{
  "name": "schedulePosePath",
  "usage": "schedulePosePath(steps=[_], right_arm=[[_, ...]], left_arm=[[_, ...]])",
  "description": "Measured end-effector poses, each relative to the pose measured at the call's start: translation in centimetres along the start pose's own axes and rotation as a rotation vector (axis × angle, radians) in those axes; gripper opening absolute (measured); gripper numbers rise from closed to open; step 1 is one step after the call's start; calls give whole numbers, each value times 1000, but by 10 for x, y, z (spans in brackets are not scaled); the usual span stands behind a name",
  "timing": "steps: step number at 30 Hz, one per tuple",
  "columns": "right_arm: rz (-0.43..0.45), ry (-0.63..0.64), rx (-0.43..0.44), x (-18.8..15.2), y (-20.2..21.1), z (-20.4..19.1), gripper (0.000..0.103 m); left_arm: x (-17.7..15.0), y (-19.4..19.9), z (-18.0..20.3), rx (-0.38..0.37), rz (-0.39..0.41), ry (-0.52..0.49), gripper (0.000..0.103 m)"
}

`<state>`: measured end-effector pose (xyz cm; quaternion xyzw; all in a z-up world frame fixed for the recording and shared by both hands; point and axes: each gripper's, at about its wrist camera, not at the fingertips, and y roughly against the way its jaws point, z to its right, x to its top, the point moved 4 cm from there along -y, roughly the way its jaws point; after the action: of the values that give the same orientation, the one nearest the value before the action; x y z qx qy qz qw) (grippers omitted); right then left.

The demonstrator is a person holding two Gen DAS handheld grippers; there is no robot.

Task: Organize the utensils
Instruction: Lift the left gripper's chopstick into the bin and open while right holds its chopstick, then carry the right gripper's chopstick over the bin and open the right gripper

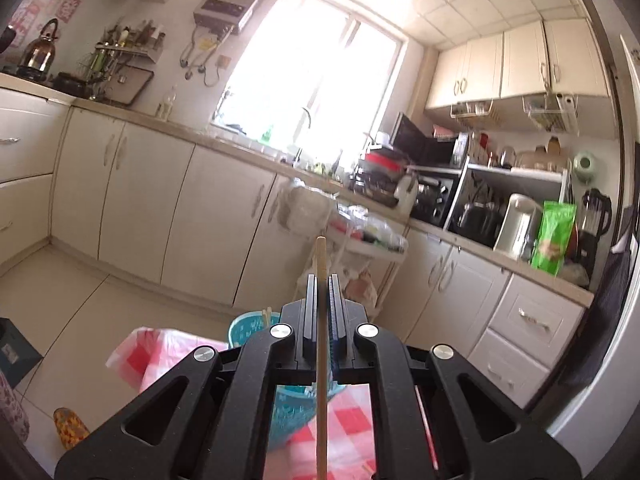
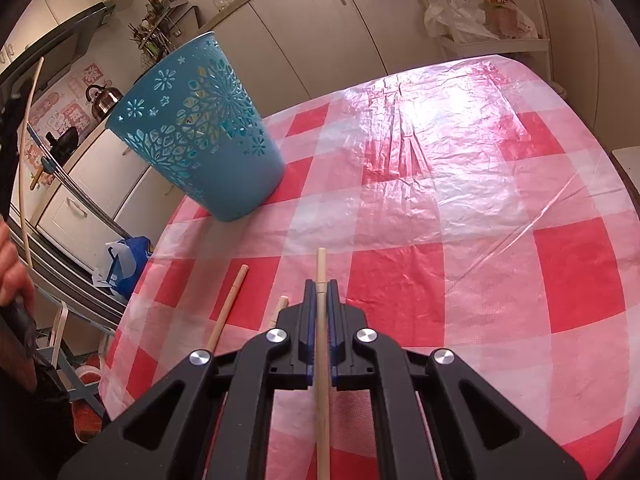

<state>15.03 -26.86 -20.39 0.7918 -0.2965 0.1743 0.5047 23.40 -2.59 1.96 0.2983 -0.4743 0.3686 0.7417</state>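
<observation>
My left gripper (image 1: 321, 280) is shut on a wooden chopstick (image 1: 321, 256), held high above the table with its end sticking past the fingertips. Below it stands a teal perforated holder cup (image 1: 248, 326) with two chopsticks inside. My right gripper (image 2: 321, 285) is shut on another wooden chopstick (image 2: 321, 266), low over the red-and-white checked tablecloth (image 2: 460, 184). Two more chopsticks (image 2: 228, 308) lie on the cloth just left of the right gripper. The teal cup (image 2: 196, 120) stands at the table's far left. The left-held chopstick (image 2: 28, 132) shows at the left edge.
White kitchen cabinets (image 1: 168, 200) and a cluttered counter (image 1: 460, 208) ring the room. A white cart with plastic bags (image 2: 480, 16) stands beyond the table's far edge. A blue bag (image 2: 128, 260) sits on the floor left of the table.
</observation>
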Motion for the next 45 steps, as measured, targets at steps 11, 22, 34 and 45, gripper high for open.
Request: schedulePosePath(steps=[11,22,34,45], right_arm=[[-24,-3,5,-1,-3,3,6],[-16,-2,26,-2,-1,3,6],[-9,-1,40,-1,2,3,6],[-13,-8,38,-1,2,4,6]], left_arm=[[51,-50,-24,138,205,69,4],[19,-103,-29,238,173,-9,5],[-17,-114,-37,293,128,-61,5],[-31,-101,-42,286,33,-59,14]])
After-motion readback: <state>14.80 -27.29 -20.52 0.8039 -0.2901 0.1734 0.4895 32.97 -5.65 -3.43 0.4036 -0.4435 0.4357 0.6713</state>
